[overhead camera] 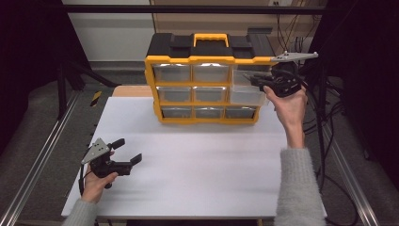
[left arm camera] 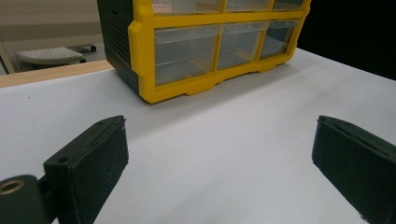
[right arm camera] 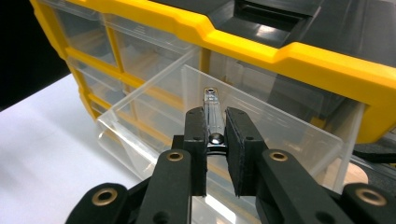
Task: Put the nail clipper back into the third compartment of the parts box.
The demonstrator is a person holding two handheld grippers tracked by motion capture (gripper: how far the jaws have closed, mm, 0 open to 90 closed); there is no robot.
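Note:
A yellow and black drawer cabinet [overhead camera: 207, 60] with clear drawers stands at the back of the white tabletop [overhead camera: 197, 165]. Its top right drawer [overhead camera: 245, 89] is pulled out. My right gripper [overhead camera: 255, 80] hovers over that drawer [right arm camera: 261, 114] and is shut on a small silver metal piece [right arm camera: 212, 109], which sticks up between the pads. My left gripper [overhead camera: 128, 149] rests low at the table's left front, open with nothing between its jaws. In the left gripper view my left gripper [left arm camera: 219, 135] points at the cabinet's [left arm camera: 140, 56] lower drawers.
Metal frame rails [overhead camera: 42, 155] run along both sides of the table. Cables [overhead camera: 339, 117] hang at the right. A wooden board [overhead camera: 129, 91] lies behind the tabletop at the left.

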